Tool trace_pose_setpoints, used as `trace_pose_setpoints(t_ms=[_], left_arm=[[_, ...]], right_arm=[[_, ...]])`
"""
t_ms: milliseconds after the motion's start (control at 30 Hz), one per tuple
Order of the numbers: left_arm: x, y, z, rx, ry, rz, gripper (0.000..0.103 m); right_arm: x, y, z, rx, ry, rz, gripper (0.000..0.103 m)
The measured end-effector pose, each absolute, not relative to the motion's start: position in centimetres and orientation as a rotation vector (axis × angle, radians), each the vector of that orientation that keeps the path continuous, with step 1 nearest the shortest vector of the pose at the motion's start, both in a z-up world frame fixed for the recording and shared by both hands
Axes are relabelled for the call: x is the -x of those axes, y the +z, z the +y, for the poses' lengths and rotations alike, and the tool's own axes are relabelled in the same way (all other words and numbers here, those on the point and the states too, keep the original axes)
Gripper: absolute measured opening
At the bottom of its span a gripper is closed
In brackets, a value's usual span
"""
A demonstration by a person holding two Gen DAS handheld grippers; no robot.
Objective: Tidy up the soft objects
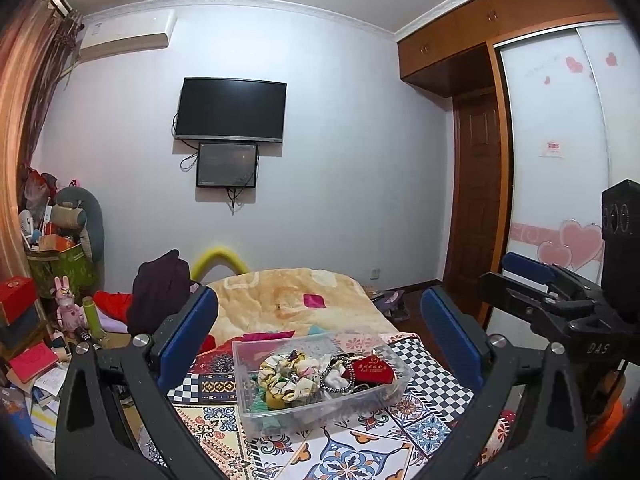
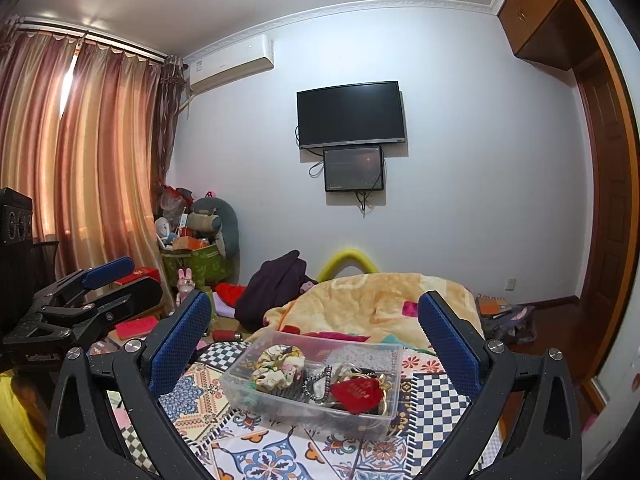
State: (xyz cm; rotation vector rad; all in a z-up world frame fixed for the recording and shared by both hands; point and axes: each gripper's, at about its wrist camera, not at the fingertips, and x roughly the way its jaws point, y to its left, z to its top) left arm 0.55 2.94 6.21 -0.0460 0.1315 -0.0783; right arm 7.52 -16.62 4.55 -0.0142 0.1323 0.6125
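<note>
A clear plastic bin (image 1: 249, 364) sits on a patterned bedspread (image 1: 348, 452) and holds several fabric scrunchies (image 1: 286, 376), a beaded band and a red pouch (image 1: 374, 369). My left gripper (image 1: 320, 340) is open and empty, raised above and in front of the bin. The bin also shows in the right wrist view (image 2: 390, 364), with scrunchies (image 2: 276, 366) and the red pouch (image 2: 356, 392). My right gripper (image 2: 316, 336) is open and empty, above the bin. Each gripper appears at the edge of the other's view.
A yellow quilt (image 1: 280, 296) lies bunched on the bed behind the bin. A dark garment (image 1: 160, 292), red cloth and cluttered boxes stand at the left. A TV (image 1: 230, 109) hangs on the far wall. A wardrobe (image 1: 560, 140) is at the right, curtains (image 2: 80, 160) at the left.
</note>
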Motion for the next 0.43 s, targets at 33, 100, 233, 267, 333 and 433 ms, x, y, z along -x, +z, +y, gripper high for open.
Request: trace_pose_setpoints(t_ms=[33,100,233,267,333,433], left_arm=[[-0.59,6.20,2.97,0.050,-0.078,0.134,0.103],[-0.69,6.18,2.99,0.053,-0.084,0.139,0.103],[-0.65,6.18,2.91,0.047,-0.084,0.141,0.103],[-0.71,6.22,2.92,0.047,-0.085,0.142,0.103],[-0.76,6.24,2.92,0.049,-0.085,0.145,0.103],[-0.98,6.16,3.00,0.051,-0.084,0.151,0.103]], right_arm=[[-7.51,4.55,-16.61,0.014,0.612,0.133,0.103],[-7.57,4.55,-16.56,0.015,0.613,0.135,0.103],[-7.66,4.47,-16.55,0.017,0.610,0.138,0.103],[-7.69,4.45,-16.55,0.017,0.610,0.140,0.103],[-7.76,4.44,-16.55,0.014,0.612,0.143,0.103],[-7.88,4.38,-16.61,0.016,0.609,0.147,0.103]])
